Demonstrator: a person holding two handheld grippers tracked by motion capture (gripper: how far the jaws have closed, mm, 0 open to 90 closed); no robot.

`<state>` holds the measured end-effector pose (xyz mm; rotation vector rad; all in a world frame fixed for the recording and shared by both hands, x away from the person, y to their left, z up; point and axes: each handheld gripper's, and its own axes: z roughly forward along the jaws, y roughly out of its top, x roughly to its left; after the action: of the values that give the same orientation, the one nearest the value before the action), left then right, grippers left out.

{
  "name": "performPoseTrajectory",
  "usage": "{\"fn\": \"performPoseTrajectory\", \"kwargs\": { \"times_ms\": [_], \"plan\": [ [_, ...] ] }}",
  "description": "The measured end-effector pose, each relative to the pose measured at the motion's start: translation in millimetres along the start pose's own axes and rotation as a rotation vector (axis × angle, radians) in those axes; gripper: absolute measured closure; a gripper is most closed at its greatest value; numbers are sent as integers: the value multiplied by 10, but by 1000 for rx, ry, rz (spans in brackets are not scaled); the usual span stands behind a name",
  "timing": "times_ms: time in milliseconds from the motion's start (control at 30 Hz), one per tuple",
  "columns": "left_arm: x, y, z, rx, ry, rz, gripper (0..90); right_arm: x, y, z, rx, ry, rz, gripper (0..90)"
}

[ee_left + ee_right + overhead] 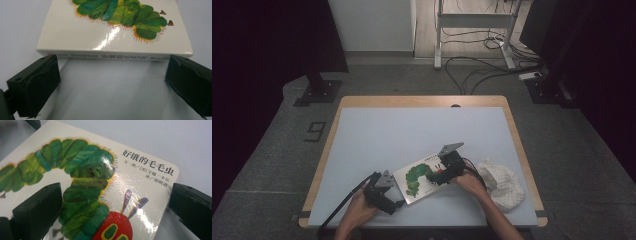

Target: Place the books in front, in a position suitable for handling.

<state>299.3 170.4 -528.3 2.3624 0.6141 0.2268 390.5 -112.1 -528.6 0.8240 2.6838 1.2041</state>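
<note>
A white board book (416,180) with a green caterpillar on its cover lies flat near the table's front edge. My left gripper (398,199) is at the book's near left side. In the left gripper view its open jaws flank the book's spine (117,55), with the black fingers (35,83) just short of it and nothing between them. My right gripper (435,177) hovers over the book's right end. In the right gripper view it is open over the cover (140,182): one jaw sits above the caterpillar's body, the other beyond the cover's right edge.
A white knitted, crumpled thing (502,185) lies right of the book, beside the right hand. The table (422,101) has a wooden rim and a pale blue top. Beyond it are a floor with cables (472,70) and black stands (319,90).
</note>
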Motion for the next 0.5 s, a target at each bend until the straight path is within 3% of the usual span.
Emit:
{"fn": "performPoseTrajectory", "kwargs": {
  "times_ms": [400,500],
  "plan": [
    [-19,-3,-7,0,9,-11,0,-1,20,1,9,-2,4,9],
    [-10,-23,-53,5,41,-10,0,12,20,-36,15,-24,-7,17]
  ]
}}
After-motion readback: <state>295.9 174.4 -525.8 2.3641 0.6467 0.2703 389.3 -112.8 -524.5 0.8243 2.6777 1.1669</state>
